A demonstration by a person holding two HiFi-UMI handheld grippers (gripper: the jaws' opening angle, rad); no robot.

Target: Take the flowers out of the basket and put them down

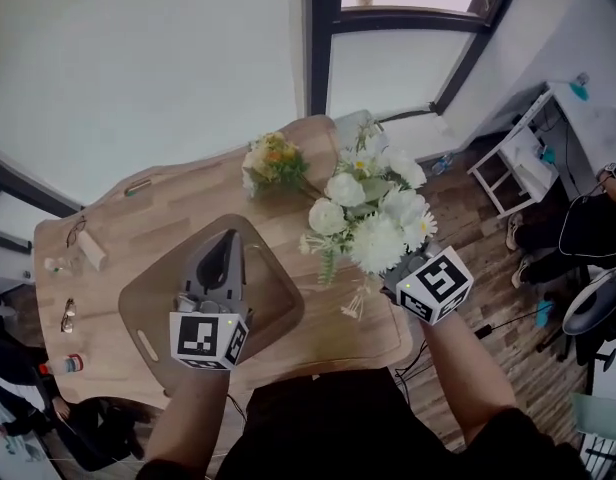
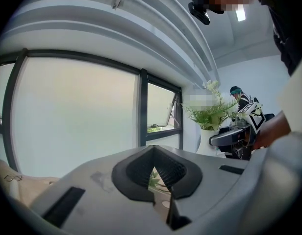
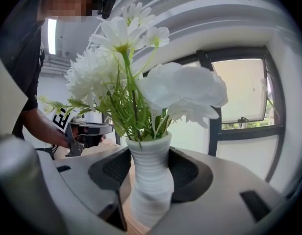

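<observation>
Wooden table [image 1: 178, 203], white vase [image 3: 150, 190] firmly in the grip.
The right gripper [image 3: 150, 168] clamps the vase of flowers [image 3: 124, 75], jaws wide; the left gripper [image 2: 155, 173] is closed, empty, over the table.

No word, number or brand name can be read in any view. The only printed signs are black-and-white square code patterns, on the white marker cube [image 1: 208, 338] at lower left of the head view and on the second marker cube [image 1: 436, 286] at lower right. They spell nothing legible.
</observation>
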